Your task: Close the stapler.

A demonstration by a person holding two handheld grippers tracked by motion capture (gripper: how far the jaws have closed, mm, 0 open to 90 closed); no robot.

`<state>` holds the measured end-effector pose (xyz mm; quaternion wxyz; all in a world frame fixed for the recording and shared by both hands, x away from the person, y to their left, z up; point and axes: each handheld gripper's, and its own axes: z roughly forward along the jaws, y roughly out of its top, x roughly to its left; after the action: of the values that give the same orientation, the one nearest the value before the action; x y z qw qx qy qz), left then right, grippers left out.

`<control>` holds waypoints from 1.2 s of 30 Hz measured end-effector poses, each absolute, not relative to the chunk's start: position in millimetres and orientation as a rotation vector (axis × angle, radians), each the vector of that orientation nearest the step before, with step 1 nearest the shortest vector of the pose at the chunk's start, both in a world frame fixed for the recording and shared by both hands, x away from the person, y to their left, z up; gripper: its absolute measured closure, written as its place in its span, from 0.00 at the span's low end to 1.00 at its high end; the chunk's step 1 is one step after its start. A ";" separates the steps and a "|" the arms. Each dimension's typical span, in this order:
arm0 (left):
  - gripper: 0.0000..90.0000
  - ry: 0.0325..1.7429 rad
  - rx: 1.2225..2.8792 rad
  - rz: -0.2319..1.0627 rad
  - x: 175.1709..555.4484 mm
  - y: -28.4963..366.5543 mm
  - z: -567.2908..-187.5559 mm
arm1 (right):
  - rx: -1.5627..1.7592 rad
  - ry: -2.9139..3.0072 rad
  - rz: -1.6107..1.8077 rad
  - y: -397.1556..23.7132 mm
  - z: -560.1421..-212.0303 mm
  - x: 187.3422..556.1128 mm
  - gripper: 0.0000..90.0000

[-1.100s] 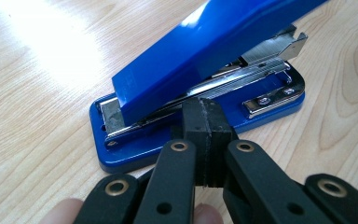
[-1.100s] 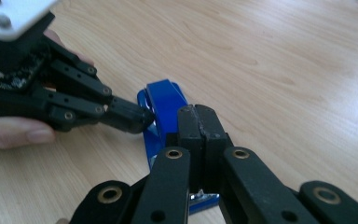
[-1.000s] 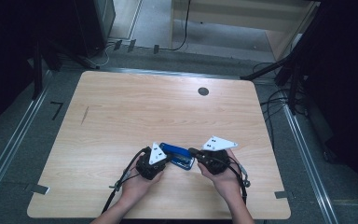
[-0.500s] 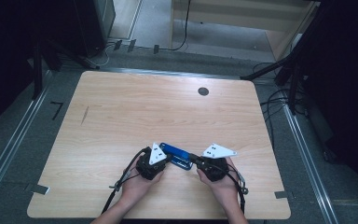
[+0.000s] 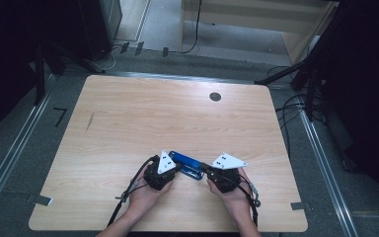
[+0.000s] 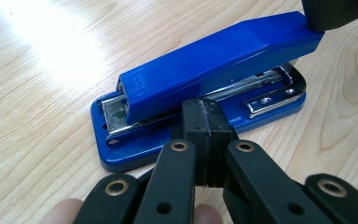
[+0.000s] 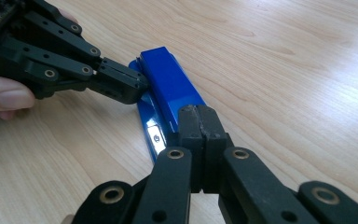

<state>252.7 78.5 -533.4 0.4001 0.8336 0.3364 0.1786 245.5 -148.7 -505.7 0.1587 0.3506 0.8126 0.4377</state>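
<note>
Both closed tools, left tool (image 6: 204, 135) and right tool (image 7: 200, 140), touch the blue stapler (image 6: 205, 79).

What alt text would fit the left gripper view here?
A blue stapler lies on a light wooden table, its top arm raised a little above the metal staple rail. The left gripper, jaws shut together, meets the stapler's near side at mid-length, while the right gripper presses on the far end of the top arm.

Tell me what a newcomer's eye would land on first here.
The bright blue stapler near the front edge of the pale wooden table draws the eye. Two black grippers flank it, jaws shut: the left gripper at its side, the right gripper at its hinge end.
</note>
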 end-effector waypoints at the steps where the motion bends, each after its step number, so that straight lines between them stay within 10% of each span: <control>1: 1.00 0.851 2.108 0.451 252.7 78.5 -533.4 | 0.999 2.325 1.237 -147.3 -504.7 245.8 1.00; 22: 1.00 0.894 2.010 0.396 247.7 97.7 -526.3 | 1.087 2.259 1.297 -151.2 -499.6 238.9 1.00; 36: 0.66 1.032 1.827 0.438 221.9 165.9 -521.3 | 1.109 2.249 1.311 -150.6 -505.5 229.5 1.00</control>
<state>221.9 165.9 -521.3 0.4783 0.7485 0.4229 0.1794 229.5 -150.6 -505.5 0.1554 0.3872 0.7852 0.4577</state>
